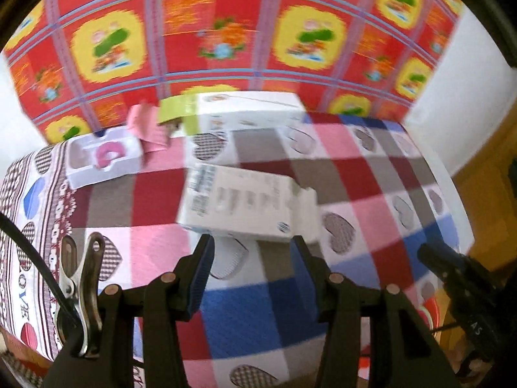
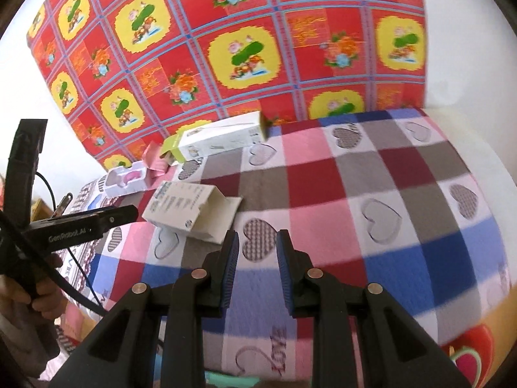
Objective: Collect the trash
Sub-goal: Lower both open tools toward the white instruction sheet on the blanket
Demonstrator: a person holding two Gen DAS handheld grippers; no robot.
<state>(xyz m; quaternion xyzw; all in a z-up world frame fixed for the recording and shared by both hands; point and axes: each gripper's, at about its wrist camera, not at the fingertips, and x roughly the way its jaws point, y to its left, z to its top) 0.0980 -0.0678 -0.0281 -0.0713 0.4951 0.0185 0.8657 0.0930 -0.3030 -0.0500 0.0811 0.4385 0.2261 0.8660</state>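
Several pieces of packaging lie on the checked tablecloth [image 1: 355, 194]. Just beyond the tips of my left gripper [image 1: 251, 245] is a white printed carton [image 1: 245, 200] with an open flap; the jaws stand open and empty. Farther back are a white-and-green box [image 1: 239, 113], a crumpled pink wrapper [image 1: 148, 129] and a white insert with a pink item [image 1: 103, 158]. My right gripper [image 2: 258, 242] hovers over the cloth to the right of the carton [image 2: 184, 210], its jaws narrowly apart with nothing between them. The left gripper [image 2: 126, 215] shows from the side beside the carton.
A red floral cloth [image 2: 242, 48] hangs on the wall behind the table. A metal clip [image 1: 80, 274] and a black cable [image 2: 74, 294] are by the left gripper. The table edge runs along the right, with a red-and-yellow object [image 2: 478, 349] below it.
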